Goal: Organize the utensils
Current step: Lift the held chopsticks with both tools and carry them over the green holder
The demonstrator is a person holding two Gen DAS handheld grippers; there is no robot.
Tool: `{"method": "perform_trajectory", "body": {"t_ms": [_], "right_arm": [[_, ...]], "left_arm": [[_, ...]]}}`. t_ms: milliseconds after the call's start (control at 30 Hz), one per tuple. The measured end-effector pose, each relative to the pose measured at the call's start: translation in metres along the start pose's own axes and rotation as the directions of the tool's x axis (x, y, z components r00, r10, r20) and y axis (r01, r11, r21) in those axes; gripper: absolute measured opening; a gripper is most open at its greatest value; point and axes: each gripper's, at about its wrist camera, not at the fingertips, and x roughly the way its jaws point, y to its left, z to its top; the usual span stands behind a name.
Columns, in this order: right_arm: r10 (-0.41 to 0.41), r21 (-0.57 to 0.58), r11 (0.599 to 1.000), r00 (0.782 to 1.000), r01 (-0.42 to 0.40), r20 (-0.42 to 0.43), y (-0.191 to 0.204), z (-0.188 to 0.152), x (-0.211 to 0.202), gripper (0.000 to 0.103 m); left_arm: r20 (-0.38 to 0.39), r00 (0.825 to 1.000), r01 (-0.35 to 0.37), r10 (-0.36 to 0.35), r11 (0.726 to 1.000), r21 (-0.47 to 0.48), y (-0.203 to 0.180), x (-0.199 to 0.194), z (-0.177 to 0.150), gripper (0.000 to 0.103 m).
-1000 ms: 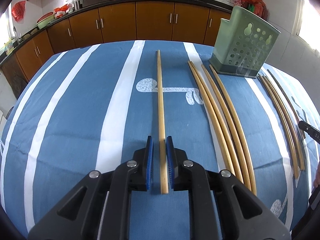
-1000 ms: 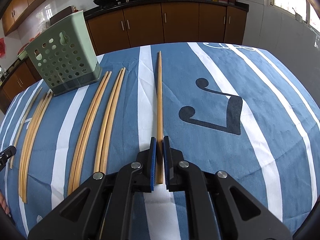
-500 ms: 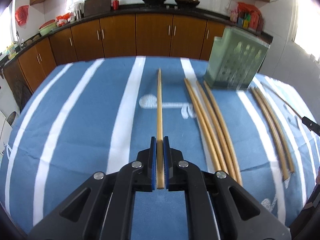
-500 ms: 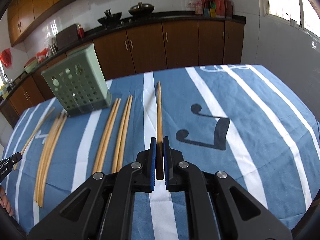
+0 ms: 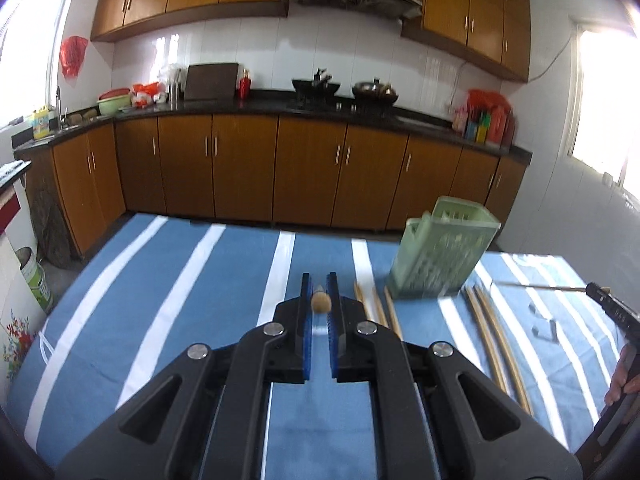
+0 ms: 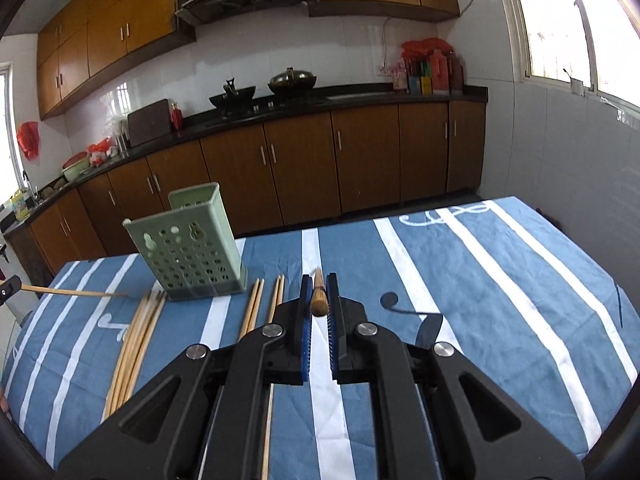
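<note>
Two chopsticks, one clamped by its butt end in my left jaws and one in my right jaws, point out over the striped table toward the green holder, where either long, end-held stick could pivot and miss the opening.

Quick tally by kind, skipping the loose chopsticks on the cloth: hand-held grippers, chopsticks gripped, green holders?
Hand-held grippers: 2, the left hand-held gripper and the right hand-held gripper
Gripped chopsticks: 2, the left chopstick and the right chopstick
Green holder: 1
Total: 5
</note>
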Motion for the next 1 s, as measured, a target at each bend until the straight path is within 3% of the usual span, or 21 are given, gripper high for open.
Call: {"method": "perform_trajectory", "body": {"t_ms": [300,433,567,833,1000], "right_arm": [[0.0,-0.013,1.0,0.999,0.001,0.053,0.003,0.023,-0.006,0.007],[0.013,-0.006,1.0,0.994,-0.012,0.109,0.002,0.053,-0.011,0.007],[0.043,-0.006,0.999,0.979,-0.043,0.198,0.007,0.088,-0.027,0.007],[0.149,0.029,0.984,0.903,-0.175,0.403,0.03,0.15,-0.061,0.007],[0.172,0.016,0.979,0.868,-0.202,0.465,0.05,0.164,-0.052,0.007]], "left_arm": [[0.057,0.998,-0.021,0.02,1.0,0.017,-0.003,-0.005,0.03,0.008],[0.098,0.995,-0.016,0.016,1.0,-0.001,0.0,-0.012,0.054,0.008],[0.192,0.981,-0.005,0.005,1.0,-0.002,-0.006,-0.032,0.089,0.008],[0.369,0.927,0.086,-0.066,0.996,-0.04,-0.039,-0.064,0.152,0.008],[0.373,0.92,0.142,-0.12,0.989,-0.032,-0.07,-0.052,0.165,0.008]]}}
